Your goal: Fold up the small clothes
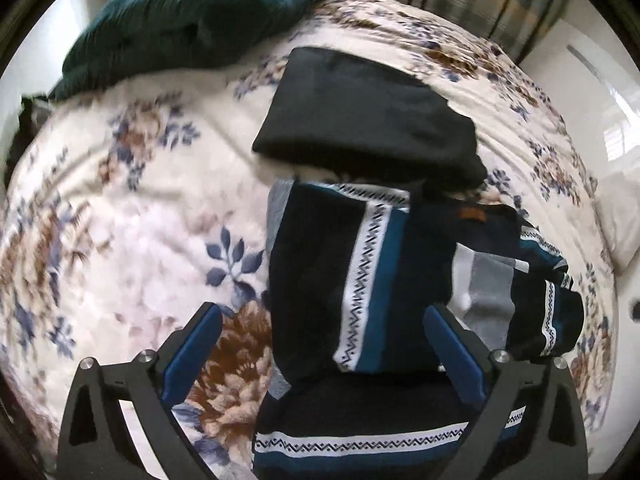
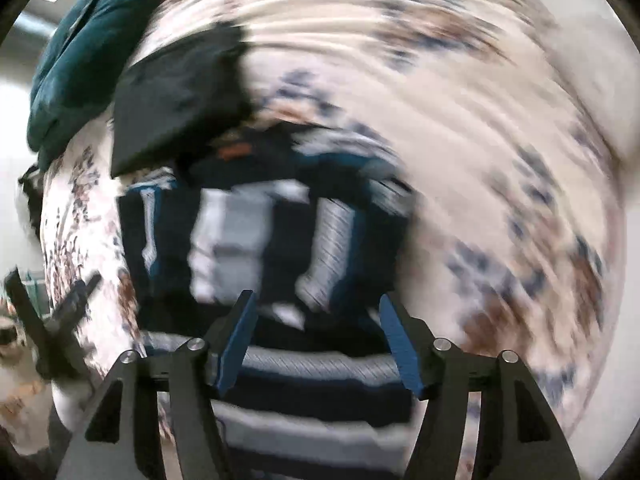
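Nearest you in the left wrist view, your left gripper has its jaws spread wide and released, with nothing between them; the patterned garment fills the lower centre of that frame, directly ahead of and beneath the blue pads. In the right wrist view, your right gripper also has its jaws apart and empty, poised over the same garment at the lower centre, though heavy motion blur hides whether the tips touch the cloth. The garment looks like a dark navy knit with white zigzag bands and teal and grey stripes, already partly doubled over. Expect it to be light, soft and floppy: it will sag and drag rather than hold shape, and its layers may slide apart on the smooth bedspread. Pinch a hemmed edge or a corner, through all layers at once, rather than the loose middle. Beyond it, toward the upper centre, a black folded cloth lies touching or just overlapping the garment's far end, so lift carefully there. Farthest off, at the upper left, a teal blanket is heaped on the bed.
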Tool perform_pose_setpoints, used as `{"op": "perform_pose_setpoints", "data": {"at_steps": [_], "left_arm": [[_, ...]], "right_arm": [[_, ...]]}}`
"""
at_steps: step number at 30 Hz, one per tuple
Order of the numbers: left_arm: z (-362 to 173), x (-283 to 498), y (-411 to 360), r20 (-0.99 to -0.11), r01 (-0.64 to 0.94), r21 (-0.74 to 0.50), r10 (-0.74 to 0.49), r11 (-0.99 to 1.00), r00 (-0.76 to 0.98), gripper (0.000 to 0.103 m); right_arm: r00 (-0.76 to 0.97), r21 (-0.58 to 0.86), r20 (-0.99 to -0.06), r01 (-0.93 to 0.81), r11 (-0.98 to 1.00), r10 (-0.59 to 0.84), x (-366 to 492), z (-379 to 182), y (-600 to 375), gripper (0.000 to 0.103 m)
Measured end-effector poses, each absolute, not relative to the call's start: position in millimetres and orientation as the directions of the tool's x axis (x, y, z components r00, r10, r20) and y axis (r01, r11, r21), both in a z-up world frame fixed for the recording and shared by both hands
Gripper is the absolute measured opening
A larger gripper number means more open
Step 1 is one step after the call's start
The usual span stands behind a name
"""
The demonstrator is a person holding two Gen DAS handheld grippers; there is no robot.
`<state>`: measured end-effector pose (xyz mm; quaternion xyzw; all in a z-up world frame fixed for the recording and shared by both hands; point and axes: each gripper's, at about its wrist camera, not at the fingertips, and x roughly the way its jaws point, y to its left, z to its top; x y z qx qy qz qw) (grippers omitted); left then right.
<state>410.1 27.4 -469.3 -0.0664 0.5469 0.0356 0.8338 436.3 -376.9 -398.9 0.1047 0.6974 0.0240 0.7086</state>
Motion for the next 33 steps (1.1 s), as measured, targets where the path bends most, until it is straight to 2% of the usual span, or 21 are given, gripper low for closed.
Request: {"op": "perform_pose_setpoints", "data": {"at_steps": [6,13,15,16,18,19,21,23,25,33], "left_arm": [[-451,350,-52,-0.928,-0.047,-0.103,-0.079,0.994,0.364,0.103],[-504,223,-233,-0.979,0.024,-0.193,-0.195,0.981,0.067,0.102],[-524,193,-276,-0.976,0.046,-0.216,-0.216,0.975,-0.002,0.094],[-540,174,-301,-0.97,0.066,-0.239,-0.235,0.969,-0.058,0.088],[-564,150,-332,-0.964,0.097,-0.247,-0.234,0.964,-0.129,0.071],[-573,141,-342,-0.961,0.104,-0.248,-0.231,0.963,-0.154,0.057],[-598,126,-359,-0.959,0.127,-0.232,-0.205,0.964,-0.196,0.044],[-612,119,-367,-0.972,0.156,-0.184,-0.156,0.971,-0.174,0.025],[-607,119,-363,-0.978,0.146,-0.189,-0.172,0.971,-0.122,0.005],[-559,118,-327,-0.967,0.072,-0.254,-0.254,0.965,-0.004,0.004]], "right_arm": [[0.007,0.183,-0.983,0.201,0.962,0.186,361,-390,-493,0.065],[-0.07,0.202,-0.973,0.19,0.961,0.218,323,-430,-577,0.065],[-0.091,0.203,-0.971,0.165,0.965,0.22,319,-442,-591,0.065],[-0.098,0.204,-0.97,0.154,0.967,0.221,320,-446,-595,0.065],[-0.103,0.207,-0.969,0.141,0.968,0.223,323,-456,-601,0.065],[-0.108,0.21,-0.968,0.138,0.968,0.226,327,-462,-604,0.065],[-0.111,0.238,-0.961,0.131,0.962,0.253,337,-473,-605,0.065],[-0.111,0.27,-0.953,0.121,0.955,0.283,353,-483,-599,0.065],[-0.095,0.314,-0.941,0.119,0.942,0.326,376,-495,-591,0.065],[-0.004,0.547,-0.829,0.197,0.813,0.559,499,-546,-542,0.065]]}}
